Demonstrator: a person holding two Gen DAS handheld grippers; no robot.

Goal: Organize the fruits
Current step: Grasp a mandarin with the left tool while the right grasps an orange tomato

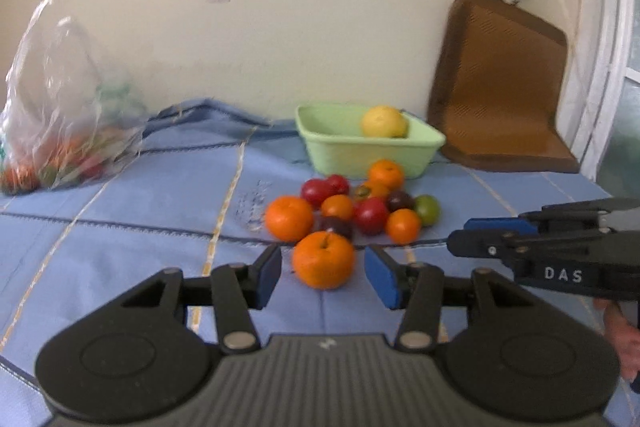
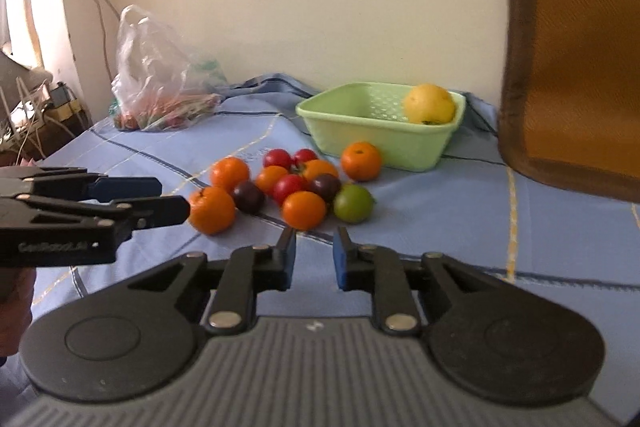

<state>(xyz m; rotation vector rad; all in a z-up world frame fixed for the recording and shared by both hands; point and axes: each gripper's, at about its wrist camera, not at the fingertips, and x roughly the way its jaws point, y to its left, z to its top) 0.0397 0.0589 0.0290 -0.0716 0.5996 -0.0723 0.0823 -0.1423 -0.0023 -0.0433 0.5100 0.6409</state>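
A pile of fruit lies on the blue cloth: several oranges, red, dark purple ones and a green one [image 2: 353, 203]. My left gripper [image 1: 322, 267] is open, its blue pads either side of the nearest orange [image 1: 324, 259] without closing on it; this orange also shows in the right wrist view [image 2: 211, 209]. My right gripper [image 2: 314, 255] is open and empty, just short of the pile. A light green basket [image 1: 344, 147] behind the pile holds one yellow fruit [image 1: 384, 122], also seen in the right wrist view [image 2: 430, 104].
A clear plastic bag [image 1: 60, 115] with more produce stands at the back left by the wall. A brown tray [image 1: 504, 83] leans against the wall right of the basket. Cables and clutter [image 2: 36, 107] sit past the cloth's left edge.
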